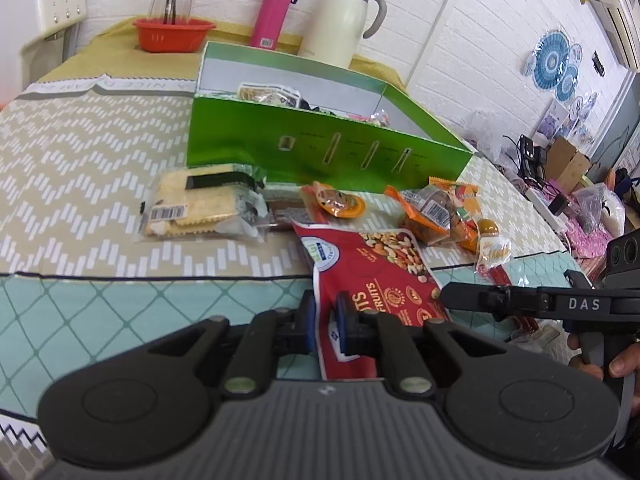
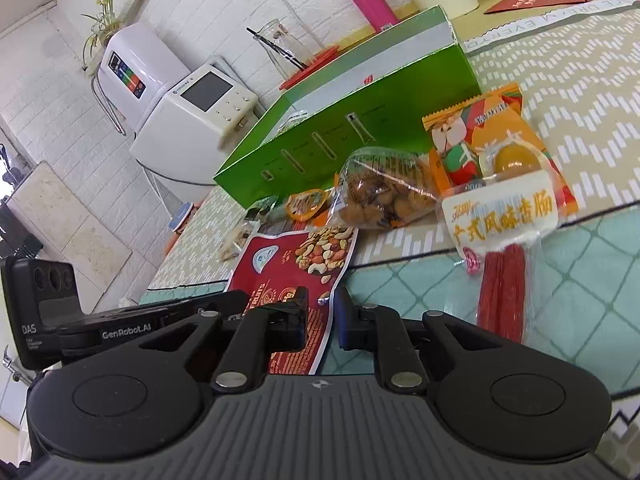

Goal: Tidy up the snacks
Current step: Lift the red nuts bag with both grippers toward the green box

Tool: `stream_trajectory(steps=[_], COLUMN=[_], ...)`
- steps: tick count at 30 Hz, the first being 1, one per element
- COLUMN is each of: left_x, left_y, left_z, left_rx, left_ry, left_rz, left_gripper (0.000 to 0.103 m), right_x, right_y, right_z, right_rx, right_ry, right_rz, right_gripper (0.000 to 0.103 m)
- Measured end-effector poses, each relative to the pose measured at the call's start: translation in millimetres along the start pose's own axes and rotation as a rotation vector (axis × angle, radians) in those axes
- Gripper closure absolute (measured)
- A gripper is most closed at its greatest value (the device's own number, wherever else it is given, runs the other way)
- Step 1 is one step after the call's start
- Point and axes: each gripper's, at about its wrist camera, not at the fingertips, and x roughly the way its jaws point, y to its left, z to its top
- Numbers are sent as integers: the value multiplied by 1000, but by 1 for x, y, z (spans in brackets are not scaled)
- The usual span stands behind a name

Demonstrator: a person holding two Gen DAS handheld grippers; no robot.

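White brick walls back a table (image 1: pixel 80 152) laid with a zigzag-patterned cloth and a teal diamond strip along the near edge. Toward the rear sits an open green box (image 1: pixel 320 152), with a few wrapped snacks lying inside it. Behind the box stand a cream jug (image 1: pixel 340 16), a pink bottle (image 1: pixel 274 12) and a red bowl (image 1: pixel 174 34) holding a clear glass vase. In front of the box the loose snacks lie in a row: a cracker pack (image 1: pixel 196 204) at the left, a small orange jelly cup (image 1: pixel 340 204) beside it, an orange peanut bag (image 1: pixel 436 212) further right, and a packet of red strips (image 2: pixel 504 256) near the table edge. Nearest the edge lies a red nut pouch (image 1: pixel 368 276), its lower end hanging past the edge between the left gripper (image 1: pixel 323 322)'s fingers; the blue pads stand on either side of the pouch, pressed against it, so the fingers are closed on the pouch. The right gripper (image 2: pixel 320 312) comes in from the right side at the same pouch; its fingers are parted by a narrow gap, with the pouch's right edge lying in that gap, and they do not clamp it.
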Motion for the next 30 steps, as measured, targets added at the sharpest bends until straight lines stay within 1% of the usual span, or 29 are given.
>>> stream_trajectory(steps=[6,9,12,15,17,18,20,22,23,25,27,30], left_x=[0,-1,-1,-2,-2,-2,-2,-3,-3,-6,-11,-25], left_y=[-2,-2,0,1,1,1,0,-1,-2,-4,-8,-11], left_z=[-2,-2,-3,-4,-5,-5,-4,-5,-5,-4,-3,3], left_rx=[36,39,32,22,17,17,12,0,-9,-28,-25,-38], left_ry=[-4,-5,-6,-11,-17,-18,-18,-22,-21,-22,-42,-91], left_rz=[-1,-5,-12,-16,-18,-17,-11,-4,-5,-12,-2,-15], left_gripper=[94,95,95,94,95,95,96,97,103,103,103,103], right_x=[8,18,28,28,24,22,19,16,14,10,5,-1], right_y=[-5,-12,-14,-13,-5,-1,2,1,0,1,10,21], right_z=[5,12,19,20,18,16,12,10,10,9,9,12], right_rx=[59,103,101,83,12,-21,-46,-38,-27,-17,-51,-85], right_ry=[-9,-27,-38,-27,-17,-17,-16,-20,-29,-44,-57,-77], right_rz=[28,47,58,60,17,-1,-19,-21,-16,2,-5,1], right_gripper=[75,72,72,72,85,85,87,89,91,95,98,99])
